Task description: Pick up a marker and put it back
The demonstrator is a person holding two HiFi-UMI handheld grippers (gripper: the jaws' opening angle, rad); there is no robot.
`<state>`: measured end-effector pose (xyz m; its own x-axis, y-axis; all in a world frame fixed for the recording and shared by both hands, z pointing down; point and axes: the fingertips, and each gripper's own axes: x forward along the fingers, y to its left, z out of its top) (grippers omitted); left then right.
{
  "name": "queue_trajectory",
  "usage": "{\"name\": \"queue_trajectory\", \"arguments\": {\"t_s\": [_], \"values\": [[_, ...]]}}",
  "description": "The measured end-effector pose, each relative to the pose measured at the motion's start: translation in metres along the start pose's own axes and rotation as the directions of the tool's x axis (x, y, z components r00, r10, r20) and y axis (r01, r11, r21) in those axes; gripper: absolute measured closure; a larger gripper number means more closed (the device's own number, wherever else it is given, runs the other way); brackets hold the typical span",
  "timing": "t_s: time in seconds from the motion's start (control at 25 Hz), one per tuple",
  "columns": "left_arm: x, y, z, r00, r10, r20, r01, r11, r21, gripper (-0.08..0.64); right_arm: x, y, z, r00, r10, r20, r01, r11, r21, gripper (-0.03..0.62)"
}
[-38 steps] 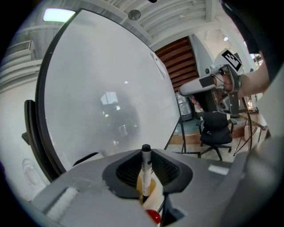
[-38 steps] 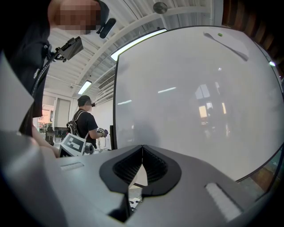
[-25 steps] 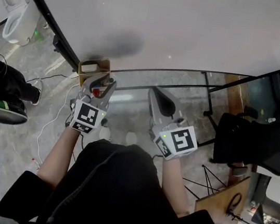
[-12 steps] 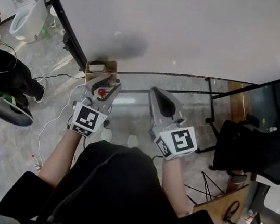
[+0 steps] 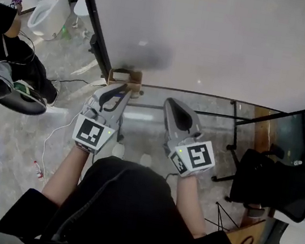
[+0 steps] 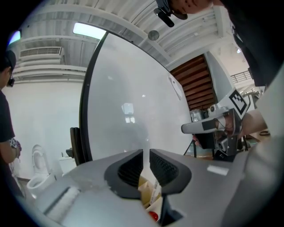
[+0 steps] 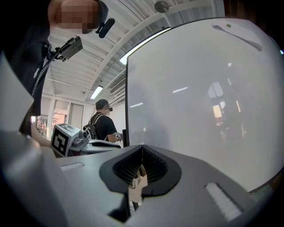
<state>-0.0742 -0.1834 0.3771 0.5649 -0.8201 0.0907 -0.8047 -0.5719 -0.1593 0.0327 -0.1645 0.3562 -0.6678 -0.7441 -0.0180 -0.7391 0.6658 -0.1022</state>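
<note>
Now the marker sits in the box, both grippers empty

Nearest, both grippers point level at the board, side by side but apart. That suits work at the board's bottom edge rather than on a table. The left gripper [image 5: 120, 89] hangs just over the box [image 5: 127, 73]. Its jaws have just been closing and now stand a narrow slit apart, with nothing between the pads and only board showing through the gap. The right gripper [image 5: 172, 103] is closed on nothing, its pads touching. It looks parked, probably because one gripper is enough for a marker.

Below the left jaws, the marker [image 6: 153, 216] rests in the box with its red end showing, clear of the pads. The box seems to serve as a holder, so that an end stays free to pinch. It hangs at the lower left corner of the board [image 5: 223, 38], by the black frame, within a writer's reach.

Judged from this, either the marker is already back in place or it has yet to be lifted; I cannot tell which.

Farther off, a bystander [image 7: 103, 126] stands left of the board.
</note>
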Motion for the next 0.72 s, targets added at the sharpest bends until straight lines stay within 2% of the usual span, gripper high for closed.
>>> {"name": "queue_trajectory", "arguments": {"t_s": [0.48, 0.72], "values": [[-0.031, 0.024, 0.008, 0.994, 0.106, 0.019, -0.105, 0.993, -0.055, 0.554, 0.019, 0.016, 0.005, 0.996, 0.088, 0.011, -0.088, 0.996, -0.006, 0.583], [-0.047, 0.034, 0.014, 0.988, 0.148, 0.048, -0.137, 0.972, -0.19, 0.554, 0.02, 0.019, 0.006, 0.995, 0.103, 0.006, -0.103, 0.995, -0.009, 0.583]]}}
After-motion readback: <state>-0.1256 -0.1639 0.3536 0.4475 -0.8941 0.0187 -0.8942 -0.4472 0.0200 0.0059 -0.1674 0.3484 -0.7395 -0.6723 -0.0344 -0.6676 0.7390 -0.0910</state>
